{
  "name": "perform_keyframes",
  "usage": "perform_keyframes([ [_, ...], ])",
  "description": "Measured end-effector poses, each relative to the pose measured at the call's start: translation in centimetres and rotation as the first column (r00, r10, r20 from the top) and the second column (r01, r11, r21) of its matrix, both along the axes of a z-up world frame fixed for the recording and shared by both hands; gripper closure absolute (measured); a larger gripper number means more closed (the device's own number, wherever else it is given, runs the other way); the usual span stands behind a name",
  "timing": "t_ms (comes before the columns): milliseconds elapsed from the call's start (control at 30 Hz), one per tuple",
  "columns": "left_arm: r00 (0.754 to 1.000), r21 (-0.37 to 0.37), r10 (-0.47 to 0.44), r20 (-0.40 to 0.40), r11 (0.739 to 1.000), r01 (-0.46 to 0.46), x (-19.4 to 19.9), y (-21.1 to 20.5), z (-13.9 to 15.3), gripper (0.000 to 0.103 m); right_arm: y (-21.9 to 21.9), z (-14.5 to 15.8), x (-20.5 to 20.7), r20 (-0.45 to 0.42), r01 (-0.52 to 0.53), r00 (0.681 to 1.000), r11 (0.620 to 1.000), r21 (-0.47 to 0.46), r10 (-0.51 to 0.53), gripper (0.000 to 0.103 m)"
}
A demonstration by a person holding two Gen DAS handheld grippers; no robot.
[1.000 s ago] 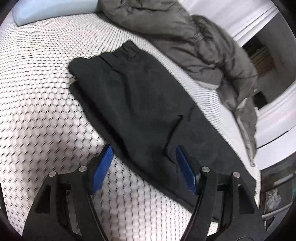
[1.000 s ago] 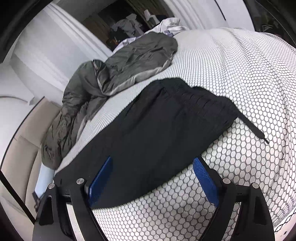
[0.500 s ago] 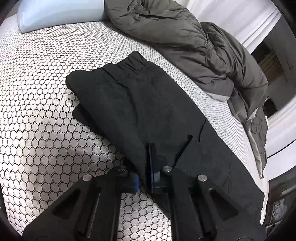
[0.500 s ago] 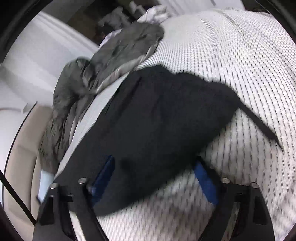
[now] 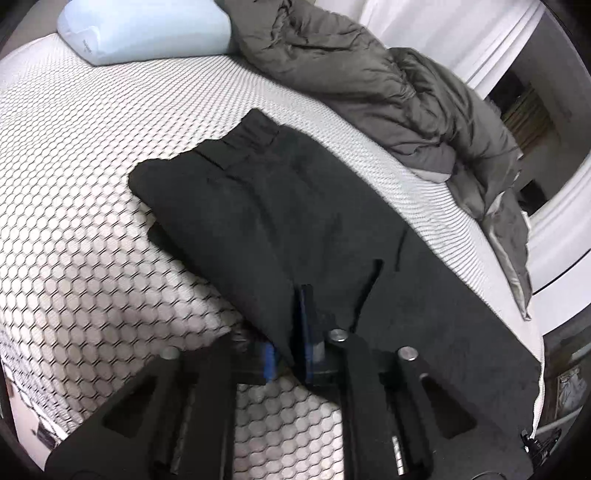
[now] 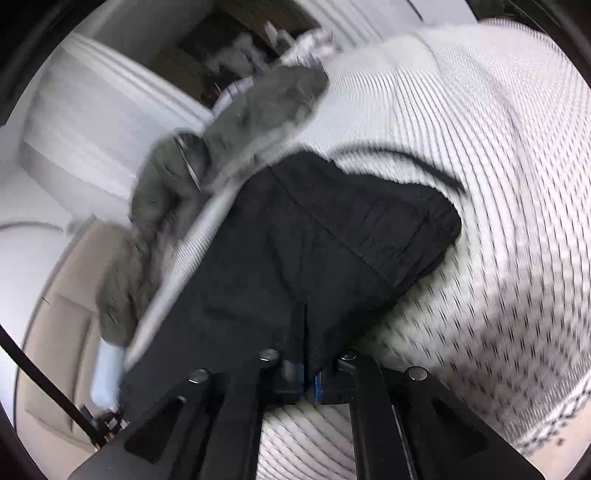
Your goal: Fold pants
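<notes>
The black pants (image 5: 280, 206) lie flat on the bed, stretched from the far elastic waistband (image 5: 255, 133) toward the near right corner of the mattress (image 5: 74, 236), whose white cover bears a black honeycomb print. In the left wrist view the fabric is doubled over, with an upper layer ending in a near edge above a lower layer.

The left gripper (image 5: 295, 325) is clenched on the near edge of the pants, cloth pinched between its blue pads (image 5: 304, 314). The right gripper (image 6: 304, 354) is likewise closed on the pants (image 6: 295, 258), its blue pads (image 6: 318, 384) pressed together around a gathered fold of black fabric near the waistband end. The right wrist view is blurred, so finer detail of the fold cannot be told.

Beyond the pants, a rumpled grey duvet (image 5: 388, 85) is heaped along the far right side of the bed, hanging partly over its edge. A pale blue pillow (image 5: 147, 29) rests at the far left, touching the duvet.
</notes>
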State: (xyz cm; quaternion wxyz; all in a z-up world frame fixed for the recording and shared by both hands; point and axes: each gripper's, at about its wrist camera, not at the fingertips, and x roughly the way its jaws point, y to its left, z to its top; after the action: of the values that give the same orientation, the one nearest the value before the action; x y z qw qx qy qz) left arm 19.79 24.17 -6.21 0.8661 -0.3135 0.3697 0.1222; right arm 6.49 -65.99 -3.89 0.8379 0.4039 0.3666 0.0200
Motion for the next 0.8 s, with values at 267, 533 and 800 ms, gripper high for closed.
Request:
perform_keyframes([
  [267,0.994,0.153,-0.086,0.063,0.985,0.076,-3.8,-4.8,4.7,0.026,-3.4,-0.5,-2.2,0.057,0.168,0.982,0.968,0.187,-0.182,0.035],
  [533,0.928,0.206,-0.347,0.133,0.926,0.316,-1.4,-14.6,7.7,0.001,-3.1,0.5,-0.3,0.069,0.177,0.980,0.979,0.101,-0.184,0.090],
  [800,0.836,0.221,-0.543,0.083,0.828,0.515,3.6,-24.5,5.9,0.001,-3.8,-0.7,-1.3,-0.070,0.115,0.991,0.993,0.015,-0.114,0.078],
])
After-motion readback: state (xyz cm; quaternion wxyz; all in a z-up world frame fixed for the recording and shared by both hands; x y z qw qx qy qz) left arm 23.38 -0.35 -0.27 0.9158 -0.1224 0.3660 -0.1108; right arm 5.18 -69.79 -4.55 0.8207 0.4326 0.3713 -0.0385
